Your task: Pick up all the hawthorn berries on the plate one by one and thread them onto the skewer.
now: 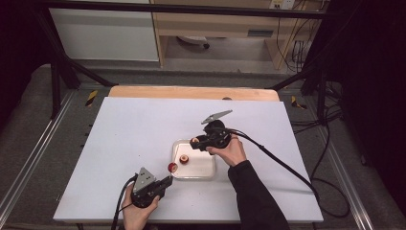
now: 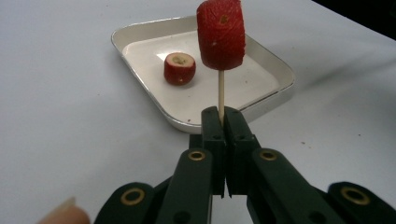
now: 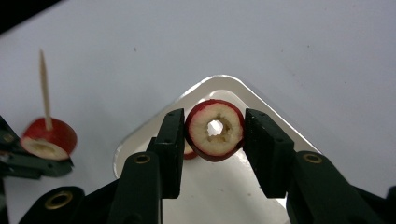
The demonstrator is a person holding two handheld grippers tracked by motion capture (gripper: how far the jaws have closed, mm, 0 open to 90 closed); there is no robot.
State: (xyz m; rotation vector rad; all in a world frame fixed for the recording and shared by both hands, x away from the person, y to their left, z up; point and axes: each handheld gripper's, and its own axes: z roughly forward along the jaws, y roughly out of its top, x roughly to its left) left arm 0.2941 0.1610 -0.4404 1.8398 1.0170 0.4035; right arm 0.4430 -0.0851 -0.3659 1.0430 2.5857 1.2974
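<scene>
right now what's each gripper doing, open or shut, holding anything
Left gripper: shut on the skewer, one red fruit piece threaded on it.
Right gripper: shut on a cored fruit ring.

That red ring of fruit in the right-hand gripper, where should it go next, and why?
Probably across to the skewer's tip and onto it. The right gripper holds a cored fruit ring above the tray; the left gripper pinches a skewer already carrying one piece, its point free.

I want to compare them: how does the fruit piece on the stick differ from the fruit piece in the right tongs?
The fruit piece on the stick is speared, with the left tongs gripping only the stick. The cored fruit ring is squeezed directly by the right tongs, its open hole facing the camera. Both are red-skinned with pale flesh.
</scene>
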